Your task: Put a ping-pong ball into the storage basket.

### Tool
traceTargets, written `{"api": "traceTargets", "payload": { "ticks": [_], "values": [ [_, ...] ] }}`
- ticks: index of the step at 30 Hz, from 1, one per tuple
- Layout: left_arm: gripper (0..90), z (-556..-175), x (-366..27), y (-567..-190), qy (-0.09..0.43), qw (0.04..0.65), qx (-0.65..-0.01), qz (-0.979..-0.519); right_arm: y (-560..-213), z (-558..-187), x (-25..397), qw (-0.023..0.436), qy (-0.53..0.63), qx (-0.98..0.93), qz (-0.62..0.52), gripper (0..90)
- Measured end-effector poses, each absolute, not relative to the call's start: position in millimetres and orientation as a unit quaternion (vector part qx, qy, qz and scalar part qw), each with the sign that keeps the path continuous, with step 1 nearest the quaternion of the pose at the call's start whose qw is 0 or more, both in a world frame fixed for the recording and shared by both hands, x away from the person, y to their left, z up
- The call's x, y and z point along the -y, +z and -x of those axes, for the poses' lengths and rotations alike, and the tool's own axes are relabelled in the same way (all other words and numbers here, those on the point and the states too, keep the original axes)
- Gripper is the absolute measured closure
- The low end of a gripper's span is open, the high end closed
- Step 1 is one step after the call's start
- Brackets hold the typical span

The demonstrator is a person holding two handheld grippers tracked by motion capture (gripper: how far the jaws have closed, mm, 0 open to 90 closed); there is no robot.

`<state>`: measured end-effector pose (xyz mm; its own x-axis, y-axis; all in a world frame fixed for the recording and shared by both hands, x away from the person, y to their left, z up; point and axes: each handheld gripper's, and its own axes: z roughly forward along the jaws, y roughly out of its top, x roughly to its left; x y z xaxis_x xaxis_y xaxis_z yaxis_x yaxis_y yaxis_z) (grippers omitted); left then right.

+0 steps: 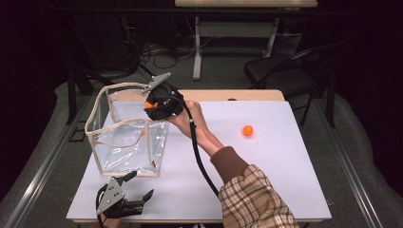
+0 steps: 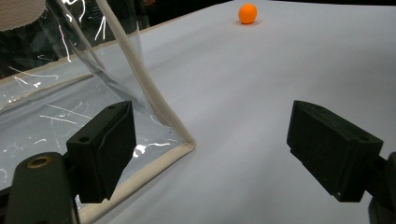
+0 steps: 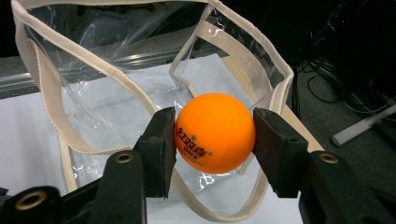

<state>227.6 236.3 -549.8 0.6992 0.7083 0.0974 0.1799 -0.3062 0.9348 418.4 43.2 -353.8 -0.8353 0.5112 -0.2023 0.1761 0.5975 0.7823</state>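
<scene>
Right gripper [image 3: 212,135] pinches small orange plastic ping-pong ball [image 3: 215,133] at its equator, over clear vinyl tote bag w/ cream trim [image 3: 140,70] — light, smooth, prob. slippery, so squeeze gently. Left gripper [image 2: 210,149] gapes empty at table's 7 o'clock.

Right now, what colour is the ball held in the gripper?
Orange, with small dark print; the ball shows best in the right gripper view.

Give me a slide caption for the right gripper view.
Right gripper clamps an orange ball above the open clear bag.
</scene>
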Motion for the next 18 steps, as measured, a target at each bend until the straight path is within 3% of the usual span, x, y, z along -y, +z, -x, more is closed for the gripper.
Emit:
{"api": "traceTargets", "payload": {
  "ticks": [18],
  "values": [
    [15.8,-227.6,-236.8,-550.1,0.257,0.513,-0.291,-0.766,-361.4,-433.2,-50.0,0.204,0.394,-0.871,-0.209,50.7]
  ]
}}
